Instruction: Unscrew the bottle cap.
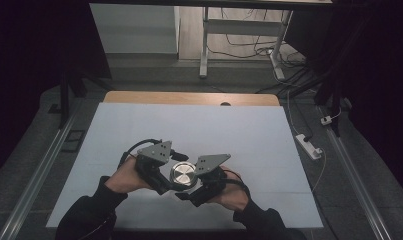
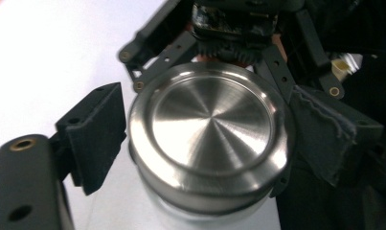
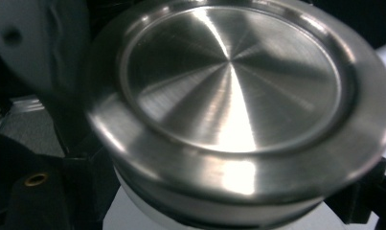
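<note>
With the right gripper [image 1: 189, 191] clamping the white container's [image 2: 200, 215] body and the left gripper [image 1: 175, 176] closed on its round brushed-steel lid [image 1: 183, 173], we judge unscrewing is in hand; next we twist the lid.

Item count, as seen from the high view:

- Grippers: two, the left gripper [image 1: 175, 186] and the right gripper [image 1: 185, 192], one in each hand.
- Hands: two, the left hand [image 1: 125, 176] and the right hand [image 1: 232, 195].
- Steel lid [image 1: 182, 174]: one, round, brushed finish, seated on one white container [image 2: 200, 218].
- Desk [image 1: 199, 98]: one, carrying one white sheet [image 1: 209, 130].
- Power strip [image 1: 309, 146]: one, on the floor to the right of the desk.
</note>
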Demonstrator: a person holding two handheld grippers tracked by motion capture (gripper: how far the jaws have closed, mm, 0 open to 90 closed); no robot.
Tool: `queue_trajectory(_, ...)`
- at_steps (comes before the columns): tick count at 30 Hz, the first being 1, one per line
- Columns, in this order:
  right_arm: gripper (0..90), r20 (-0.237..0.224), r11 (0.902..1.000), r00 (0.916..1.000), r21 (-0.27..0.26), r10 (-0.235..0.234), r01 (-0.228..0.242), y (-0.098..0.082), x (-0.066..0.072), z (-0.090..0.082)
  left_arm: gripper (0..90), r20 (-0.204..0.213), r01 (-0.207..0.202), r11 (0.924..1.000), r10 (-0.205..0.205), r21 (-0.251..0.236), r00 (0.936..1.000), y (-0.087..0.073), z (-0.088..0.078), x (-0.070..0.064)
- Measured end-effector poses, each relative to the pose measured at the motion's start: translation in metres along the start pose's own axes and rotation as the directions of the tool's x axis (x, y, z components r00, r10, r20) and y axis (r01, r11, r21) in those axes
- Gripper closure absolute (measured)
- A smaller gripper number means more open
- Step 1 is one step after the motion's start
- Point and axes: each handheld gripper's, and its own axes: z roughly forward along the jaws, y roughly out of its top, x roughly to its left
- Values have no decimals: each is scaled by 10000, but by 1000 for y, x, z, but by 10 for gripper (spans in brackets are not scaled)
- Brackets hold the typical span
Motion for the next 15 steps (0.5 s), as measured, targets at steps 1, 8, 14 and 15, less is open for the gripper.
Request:
queue_trajectory(1,150,2,10000,10000,15,12,-12,0,1,0,194,-112,-75,10000,75,-5,9999,0,1,-1)
queue_trajectory(8,150,848,9983,9948,-114,572,-564,-1,-6,-4,203,-1778,767,9962,-830,-422,9806,5,10,-4)
queue_trajectory(14,150,1714,9933,9785,-149,1152,-1143,-5,-15,-7,204,-3194,1428,9862,-1623,-836,9336,8,24,-8)
queue_trajectory(15,151,1803,9931,9766,-149,1171,-1163,-5,-16,-7,204,-3244,1499,9846,-1712,-900,9303,8,25,-8)
